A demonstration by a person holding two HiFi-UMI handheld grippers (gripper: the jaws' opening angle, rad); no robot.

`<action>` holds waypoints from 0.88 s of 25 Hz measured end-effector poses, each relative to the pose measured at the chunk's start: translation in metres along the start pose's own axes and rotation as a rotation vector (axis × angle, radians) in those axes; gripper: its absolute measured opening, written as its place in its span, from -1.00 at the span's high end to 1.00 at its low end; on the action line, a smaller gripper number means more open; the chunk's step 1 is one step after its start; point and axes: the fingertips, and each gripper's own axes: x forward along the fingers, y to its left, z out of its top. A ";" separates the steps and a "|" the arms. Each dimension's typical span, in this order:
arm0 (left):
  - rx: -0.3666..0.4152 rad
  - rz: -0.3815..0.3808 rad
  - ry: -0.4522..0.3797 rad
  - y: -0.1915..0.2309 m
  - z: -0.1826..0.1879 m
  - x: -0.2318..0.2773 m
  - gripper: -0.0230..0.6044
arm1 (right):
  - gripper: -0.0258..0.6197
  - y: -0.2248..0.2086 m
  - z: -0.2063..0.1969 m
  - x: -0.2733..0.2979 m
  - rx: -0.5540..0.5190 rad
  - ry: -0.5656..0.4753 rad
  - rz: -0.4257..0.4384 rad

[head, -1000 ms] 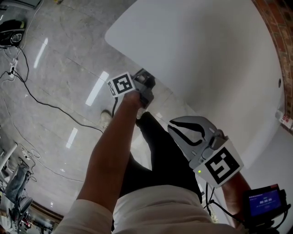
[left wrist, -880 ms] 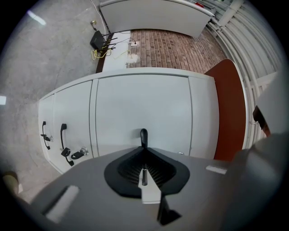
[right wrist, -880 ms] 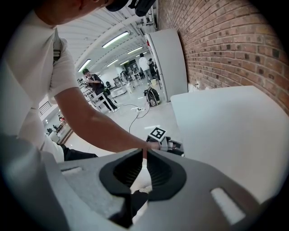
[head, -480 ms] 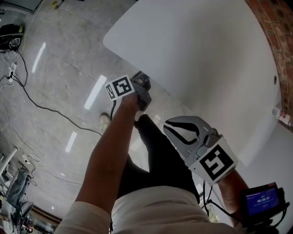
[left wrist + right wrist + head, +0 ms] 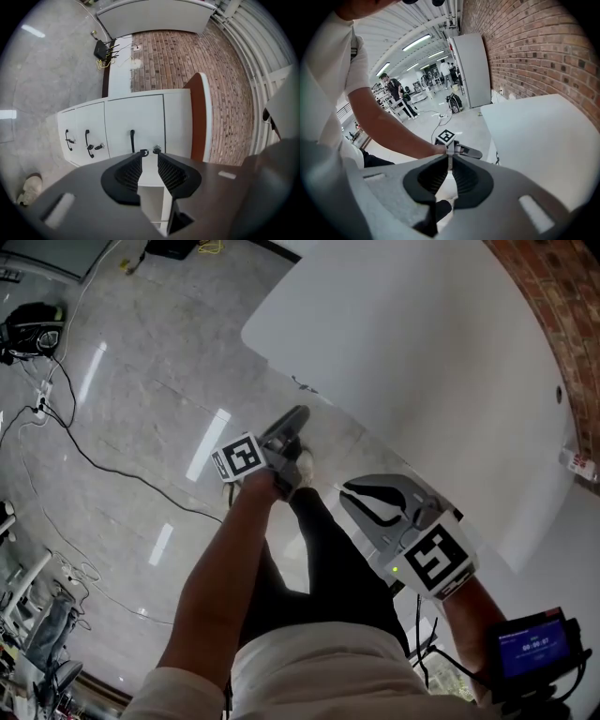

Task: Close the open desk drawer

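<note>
The white desk [image 5: 422, 352] fills the upper right of the head view. In the left gripper view its white drawer fronts [image 5: 136, 117] with black handles [image 5: 132, 140] all look flush; I see none standing out. My left gripper [image 5: 298, 413] hangs over the floor a short way from the desk's edge. It points at the drawers [image 5: 150, 152], and its jaws, which have just opened, are open and empty. My right gripper [image 5: 352, 493] is held near my body, shut on nothing [image 5: 451, 158]. It looks at the left gripper [image 5: 461, 150].
Cables [image 5: 56, 418] trail over the grey tiled floor at the left. A brick wall [image 5: 562, 296] runs behind the desk. Keys [image 5: 98, 146] hang in one drawer lock. A shoe [image 5: 29, 187] lies on the floor. People [image 5: 396, 91] stand far off.
My left gripper has drawn back from the desk's edge, out over the floor. The right gripper has stayed about where it was.
</note>
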 end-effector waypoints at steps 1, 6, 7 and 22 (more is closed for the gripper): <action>0.005 -0.004 0.004 -0.008 -0.001 -0.010 0.58 | 0.83 0.004 0.004 -0.001 -0.001 -0.007 -0.007; 0.043 -0.036 0.029 -0.052 0.001 -0.058 0.65 | 0.83 0.028 0.031 -0.004 -0.014 -0.037 -0.053; 0.056 -0.044 0.035 -0.063 0.001 -0.070 0.71 | 0.83 0.035 0.036 -0.005 -0.015 -0.042 -0.061; 0.215 -0.093 0.165 -0.229 -0.007 -0.238 0.92 | 0.83 0.126 0.091 -0.025 -0.042 -0.107 -0.170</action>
